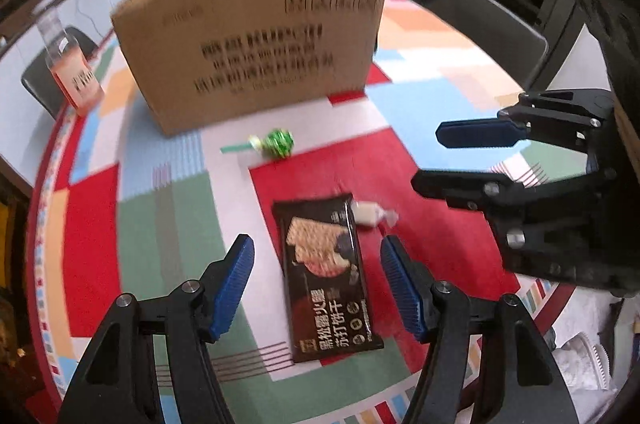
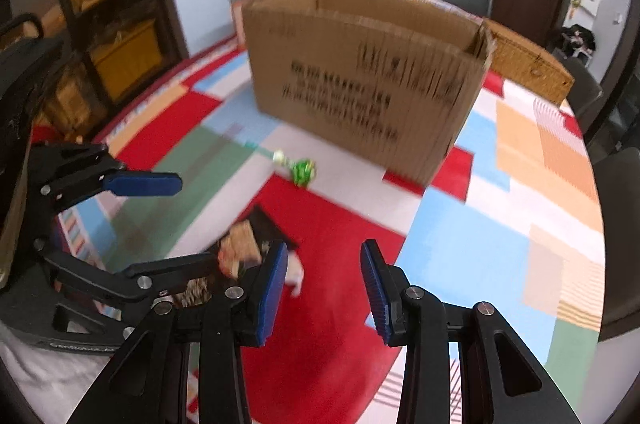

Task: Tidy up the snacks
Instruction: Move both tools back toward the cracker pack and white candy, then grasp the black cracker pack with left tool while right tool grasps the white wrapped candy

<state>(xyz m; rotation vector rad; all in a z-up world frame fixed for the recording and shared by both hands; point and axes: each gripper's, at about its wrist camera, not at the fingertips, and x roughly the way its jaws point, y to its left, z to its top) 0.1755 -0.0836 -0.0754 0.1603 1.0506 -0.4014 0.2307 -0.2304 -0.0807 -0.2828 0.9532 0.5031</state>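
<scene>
On the patchwork tablecloth [image 1: 168,224] just ahead of my left gripper [image 1: 318,280], a dark cracker packet [image 1: 326,276] lies flat, its long axis running away from me, straight down the gap between my wide-open, empty jaws. That lineup matters most, I think: the left tool sits squarely over the packet's near half, closer than the right. The packet is glossy black-brown, printed with a picture of crackers and pale Chinese lettering. Touching its far right corner is a small white wrapped candy [image 1: 372,215]. My right gripper [image 2: 324,284], also open and holding nothing, hovers beside that candy. Farther on lies a green-wrapped lollipop [image 1: 276,143] with a pale stick. Behind it stands a tall open cardboard box [image 1: 256,52], likely where the snacks belong. A clear jar [image 1: 68,64] stands far left.
</scene>
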